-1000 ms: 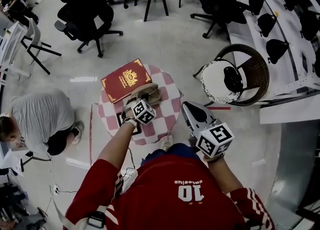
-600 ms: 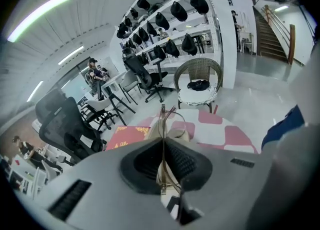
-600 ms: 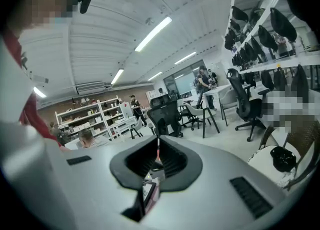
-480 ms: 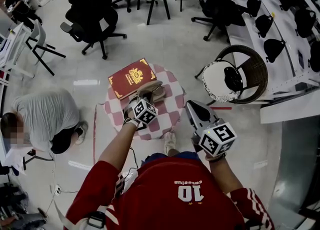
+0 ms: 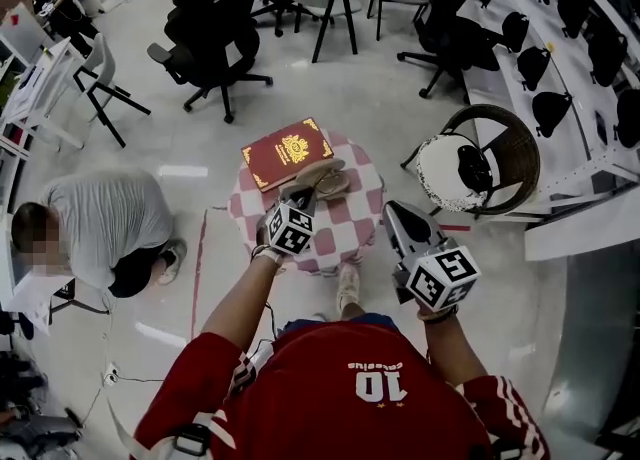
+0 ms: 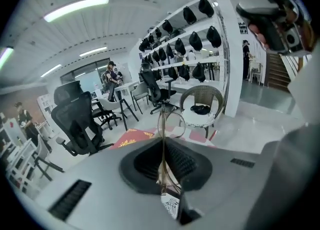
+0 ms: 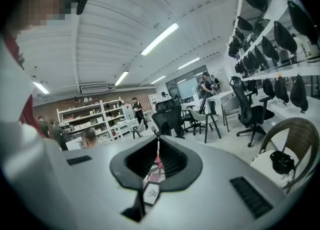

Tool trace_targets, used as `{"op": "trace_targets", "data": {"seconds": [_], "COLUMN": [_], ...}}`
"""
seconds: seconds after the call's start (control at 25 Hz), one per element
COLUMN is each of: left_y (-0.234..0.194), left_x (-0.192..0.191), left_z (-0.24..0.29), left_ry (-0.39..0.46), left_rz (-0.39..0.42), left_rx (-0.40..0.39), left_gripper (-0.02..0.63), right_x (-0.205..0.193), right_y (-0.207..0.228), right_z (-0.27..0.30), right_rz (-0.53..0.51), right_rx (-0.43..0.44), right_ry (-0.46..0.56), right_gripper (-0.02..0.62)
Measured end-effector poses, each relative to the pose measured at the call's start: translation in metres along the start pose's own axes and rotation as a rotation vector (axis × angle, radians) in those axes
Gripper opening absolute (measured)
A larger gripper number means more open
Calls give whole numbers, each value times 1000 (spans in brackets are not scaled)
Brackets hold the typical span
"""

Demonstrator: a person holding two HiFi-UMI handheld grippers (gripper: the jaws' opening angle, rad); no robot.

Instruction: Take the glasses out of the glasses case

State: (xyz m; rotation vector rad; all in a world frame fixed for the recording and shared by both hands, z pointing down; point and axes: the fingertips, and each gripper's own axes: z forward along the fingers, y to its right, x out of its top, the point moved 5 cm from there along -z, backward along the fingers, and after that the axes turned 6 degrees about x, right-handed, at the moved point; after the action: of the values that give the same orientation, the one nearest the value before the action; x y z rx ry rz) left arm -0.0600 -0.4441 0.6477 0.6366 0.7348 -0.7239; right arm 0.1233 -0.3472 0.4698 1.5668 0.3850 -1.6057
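Glasses [image 6: 163,159]: thin wire frame, clamped edge-on in the seam of the left tongs [image 6: 163,139]. The pads are nearly closed onto the wire. One round lens rim sticks out past the tips and shows against the floor and the wicker chair [image 6: 200,99] beyond. The frame runs back between the pads toward the camera.

Head view: the left tongs [image 5: 300,198] point away from the person, tips just beside the near end of the tan glasses case [image 5: 325,180]. The glasses are too fine to make out here. The case lies on the checked tabletop [image 5: 355,223], close to the corner of a red book [image 5: 287,151] that overhangs the far left edge.

Right tongs [image 7: 158,140]: pads together, nothing gripped; only a sliver of checked cloth shows through the slit behind them. In the head view the right tongs [image 5: 398,216] sit at the right edge of the tabletop, well apart from the glasses and the case.

Surroundings: a person [image 5: 110,228] crouches on the floor to the left of the tabletop.
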Motion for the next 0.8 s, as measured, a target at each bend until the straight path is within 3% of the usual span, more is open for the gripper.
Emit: {"op": "trace_targets", "data": {"seconds": [0.6, 0.8], "left_y": [-27, -30], "left_x": [37, 51], "left_z": [-155, -209], "left_ry": [313, 422], "left_rz": [-338, -399], "left_rx": [-30, -39], "left_gripper": [20, 20], "right_x": [-5, -4], "right_y": [-71, -88], "right_z": [-28, -38], "right_rz": [-60, -76], "right_rx": [-3, -8], "right_ry": [38, 60], "right_gripper": [23, 23]}}
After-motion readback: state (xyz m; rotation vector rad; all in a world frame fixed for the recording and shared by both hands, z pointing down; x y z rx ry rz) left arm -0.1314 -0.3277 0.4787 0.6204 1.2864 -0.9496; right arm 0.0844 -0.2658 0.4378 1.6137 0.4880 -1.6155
